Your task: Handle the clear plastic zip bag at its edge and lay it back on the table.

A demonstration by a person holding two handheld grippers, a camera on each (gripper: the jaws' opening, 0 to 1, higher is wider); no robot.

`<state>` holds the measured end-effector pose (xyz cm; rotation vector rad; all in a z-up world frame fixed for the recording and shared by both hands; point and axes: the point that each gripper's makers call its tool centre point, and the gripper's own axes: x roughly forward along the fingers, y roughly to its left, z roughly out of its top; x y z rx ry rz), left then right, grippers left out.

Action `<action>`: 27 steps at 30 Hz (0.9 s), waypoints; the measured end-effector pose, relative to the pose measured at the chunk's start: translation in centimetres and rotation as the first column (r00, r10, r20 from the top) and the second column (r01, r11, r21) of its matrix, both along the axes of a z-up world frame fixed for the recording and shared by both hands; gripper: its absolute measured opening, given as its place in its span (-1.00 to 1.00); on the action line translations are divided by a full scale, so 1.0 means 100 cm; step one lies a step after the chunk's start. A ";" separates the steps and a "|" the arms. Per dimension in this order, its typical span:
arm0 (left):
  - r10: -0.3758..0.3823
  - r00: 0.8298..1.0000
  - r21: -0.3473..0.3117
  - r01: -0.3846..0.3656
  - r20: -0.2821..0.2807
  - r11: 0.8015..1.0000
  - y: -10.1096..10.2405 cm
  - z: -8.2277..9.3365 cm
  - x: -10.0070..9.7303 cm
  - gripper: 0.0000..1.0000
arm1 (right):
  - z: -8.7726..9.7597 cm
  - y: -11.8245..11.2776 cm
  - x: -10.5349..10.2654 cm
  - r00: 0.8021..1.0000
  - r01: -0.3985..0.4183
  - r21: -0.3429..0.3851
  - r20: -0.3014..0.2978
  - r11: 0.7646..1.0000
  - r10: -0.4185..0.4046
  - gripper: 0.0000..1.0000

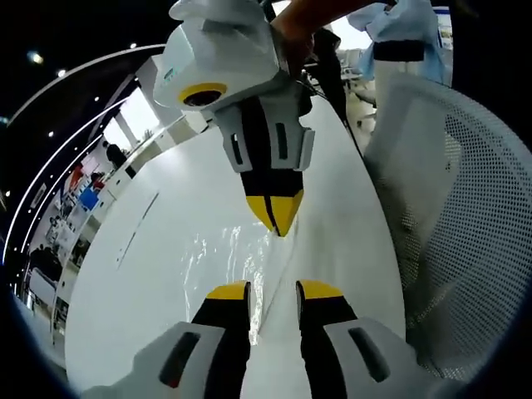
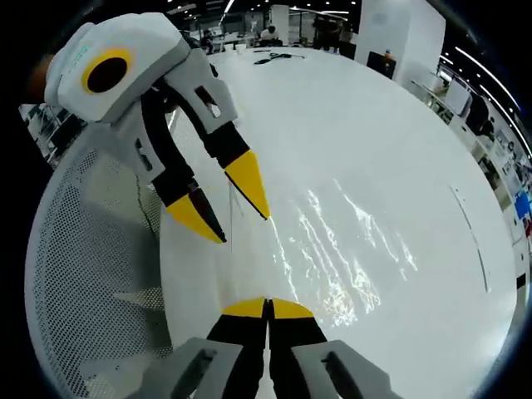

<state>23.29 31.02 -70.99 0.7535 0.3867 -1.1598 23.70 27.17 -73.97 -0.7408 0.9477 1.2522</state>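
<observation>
White table (image 1: 166,274) fills most of both views, smooth and glossy, with a big open office hall behind it. Nearest in the left gripper view, the left gripper (image 1: 273,293) has its two yellow-tipped jaws standing apart with a clear gap, and the near edge of the clear plastic zip bag (image 1: 224,258) runs up between them; I cannot tell if the jaws touch it. The bag is lying flat on the table, visible mostly by its bright wrinkled reflections. Just beyond, the right gripper (image 1: 277,214) comes down from the top of this view, its yellow tips pressed together at the far part of the same bag edge.

From the right gripper view, the right gripper (image 2: 268,309) has its jaws closed tight, with no gap, on the edge of the zip bag (image 2: 341,249), which spreads flat over the table (image 2: 374,125) to the right. The left gripper (image 2: 234,214) comes in from the left, jaws parted. A white mesh chair (image 2: 91,274) stands beside the table edge. Farther away, some dark items lie on the far end of the table, and people and desks are seen in the hall.
</observation>
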 end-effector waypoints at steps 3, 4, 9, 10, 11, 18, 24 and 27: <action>-0.011 1.000 -0.011 0.012 0.010 1.000 -0.001 0.004 -0.001 -0.57 | 0.000 0.003 0.002 1.000 -0.002 -0.005 0.003 1.000 0.002 -1.00; -0.018 1.000 -0.017 0.018 0.013 1.000 -0.003 0.006 -0.003 -0.58 | 0.000 0.004 0.002 1.000 -0.002 -0.007 0.002 1.000 0.002 -1.00; -0.050 0.999 -0.033 0.050 0.018 0.998 -0.009 0.009 -0.008 -0.65 | -0.001 0.005 0.003 1.000 0.003 -0.014 0.004 1.000 -0.003 -1.00; -0.058 0.998 -0.032 0.058 0.020 0.998 -0.011 0.009 -0.010 -0.66 | 0.000 0.006 0.004 1.000 0.002 -0.013 0.006 1.000 -0.002 -1.00; -0.063 0.998 -0.032 0.064 0.021 0.997 -0.011 0.009 -0.011 -0.68 | 0.000 0.007 0.004 1.000 0.002 -0.013 0.007 1.000 -0.002 -1.00; -0.080 0.997 -0.003 0.080 0.023 0.997 -0.013 0.004 -0.013 -0.74 | 0.003 0.010 0.006 1.000 0.000 -0.002 0.017 1.000 0.000 -1.00; -0.079 0.996 0.028 0.078 0.036 0.997 -0.012 0.000 -0.011 -0.78 | 0.006 0.011 0.007 1.000 -0.002 0.008 0.028 1.000 0.002 -1.00; -0.072 0.997 0.044 0.070 0.042 0.997 -0.011 -0.002 -0.008 -0.79 | 0.009 0.012 0.007 0.999 -0.004 0.017 0.036 1.000 0.003 -1.00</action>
